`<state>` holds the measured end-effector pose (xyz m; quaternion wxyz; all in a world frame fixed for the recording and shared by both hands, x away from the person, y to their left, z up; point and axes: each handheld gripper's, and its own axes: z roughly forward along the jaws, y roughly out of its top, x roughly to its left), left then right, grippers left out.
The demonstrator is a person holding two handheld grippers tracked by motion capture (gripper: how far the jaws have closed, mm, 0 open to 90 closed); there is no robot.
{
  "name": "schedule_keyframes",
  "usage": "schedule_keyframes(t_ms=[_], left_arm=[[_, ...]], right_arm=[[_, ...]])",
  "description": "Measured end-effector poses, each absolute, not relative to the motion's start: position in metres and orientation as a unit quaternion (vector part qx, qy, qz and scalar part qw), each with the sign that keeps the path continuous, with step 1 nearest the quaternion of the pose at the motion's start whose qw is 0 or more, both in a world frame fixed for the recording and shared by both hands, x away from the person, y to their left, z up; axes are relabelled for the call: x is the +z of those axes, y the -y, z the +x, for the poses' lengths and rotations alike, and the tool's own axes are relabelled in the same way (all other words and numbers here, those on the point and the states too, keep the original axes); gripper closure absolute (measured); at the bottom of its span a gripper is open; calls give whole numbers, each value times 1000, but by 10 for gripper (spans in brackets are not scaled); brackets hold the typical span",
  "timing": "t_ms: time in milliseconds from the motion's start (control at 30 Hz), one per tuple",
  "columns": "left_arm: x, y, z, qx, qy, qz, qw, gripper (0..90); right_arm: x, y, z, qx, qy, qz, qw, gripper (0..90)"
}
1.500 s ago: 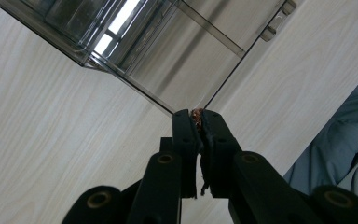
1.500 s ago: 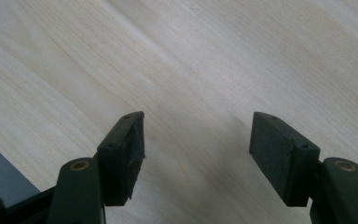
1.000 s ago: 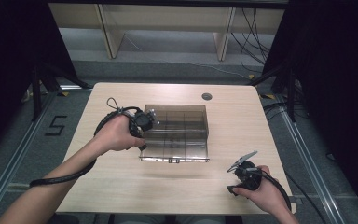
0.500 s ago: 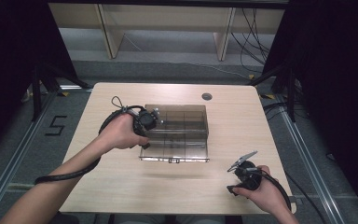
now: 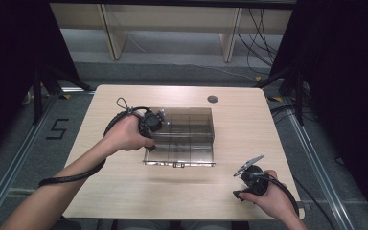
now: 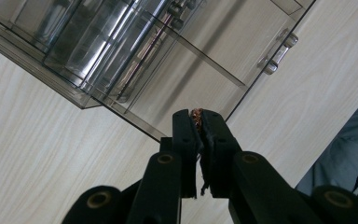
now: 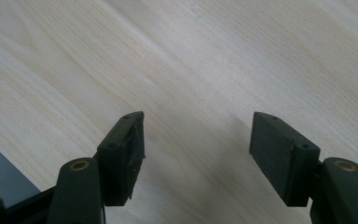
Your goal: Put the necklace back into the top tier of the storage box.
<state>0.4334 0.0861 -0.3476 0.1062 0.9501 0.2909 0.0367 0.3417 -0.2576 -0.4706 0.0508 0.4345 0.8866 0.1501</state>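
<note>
From where I stand, the person's left hand point(image 5: 124, 136) rests at the left edge of a smoky clear box point(image 5: 184, 136) in the middle of the pale wood table point(image 5: 249, 120). The hand covers most of the left tongs point(image 5: 159, 120), so from above I cannot make out their tips against the box. Up close, the left tongs point(image 6: 198, 122) are clenched, and a small coppery scrap point(image 6: 196, 115) sits pinched between the tips; it is too little and too hidden to name. Beyond the tips lies the box point(image 6: 135, 51), its dividers and a pale latch point(image 6: 279, 49) showing through the tinted plastic. What sits in the compartments is lost in glare and reflections. A black cable point(image 5: 72, 175) loops back along the forearm.

Farther right, a small dark round fitting point(image 5: 212, 99) sits flush in the table near its far edge.

At the near right corner, the right hand point(image 5: 270, 199) holds the right tongs point(image 5: 249, 165), well apart from the box, with a grey plate on top. Seen from above their gap is hard to judge. In the right gripper view, the right tongs point(image 7: 198, 140) are released, wide apart, with bare table point(image 7: 191, 60) between them. The forearms are cut off at the bottom edge.
</note>
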Motion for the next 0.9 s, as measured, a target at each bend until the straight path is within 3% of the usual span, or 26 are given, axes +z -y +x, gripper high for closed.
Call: schedule_keyframes(t_ms=[900], left_arm=[[-370, -75, 435, 22, -278, 956, 91, 844]], right_arm=[[-471, 259, 342, 151, -888, 432, 51, 365]])
